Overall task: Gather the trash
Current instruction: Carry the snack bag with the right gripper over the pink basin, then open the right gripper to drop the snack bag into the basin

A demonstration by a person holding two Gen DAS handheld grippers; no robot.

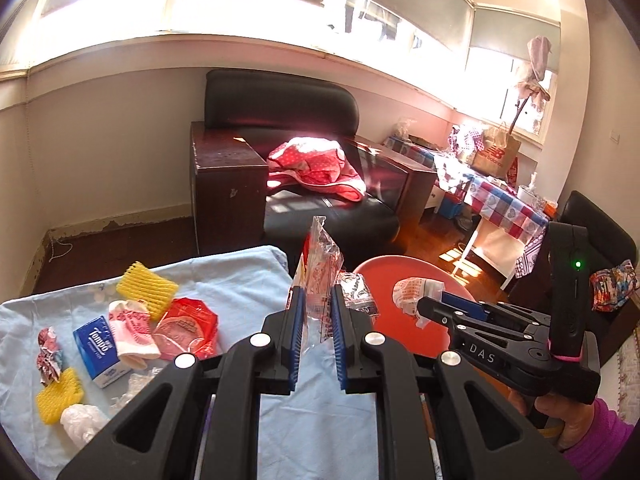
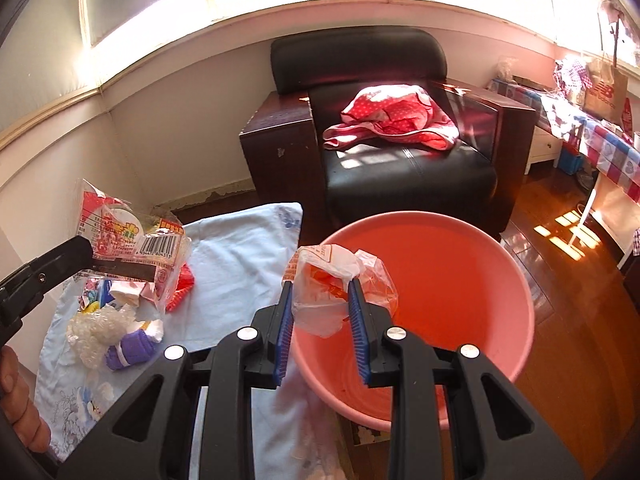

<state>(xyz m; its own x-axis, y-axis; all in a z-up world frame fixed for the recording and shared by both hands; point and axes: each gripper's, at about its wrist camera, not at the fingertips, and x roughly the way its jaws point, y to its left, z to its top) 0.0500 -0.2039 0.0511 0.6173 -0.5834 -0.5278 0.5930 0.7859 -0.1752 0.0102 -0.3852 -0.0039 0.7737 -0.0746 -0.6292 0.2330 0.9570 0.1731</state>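
My left gripper [image 1: 316, 300] is shut on a clear red-printed plastic wrapper [image 1: 322, 268], held up over the table's right edge; the wrapper also shows in the right wrist view [image 2: 128, 240]. My right gripper [image 2: 320, 292] is shut on a crumpled white and orange plastic bag [image 2: 332, 280], held over the near rim of the pink basin [image 2: 480, 280]. The basin [image 1: 400, 268] and right gripper [image 1: 430, 306] show in the left wrist view. Several scraps lie on the blue cloth: yellow foam nets [image 1: 146, 288], a blue tissue pack [image 1: 100, 350], red wrappers [image 1: 186, 328].
A black armchair [image 2: 400, 152] with a red dotted cloth [image 2: 394, 122] stands behind the table and basin. A side table with a checked cloth [image 1: 500, 200] is at the right. White crumpled plastic [image 2: 96, 332] and a purple item [image 2: 132, 350] lie on the cloth.
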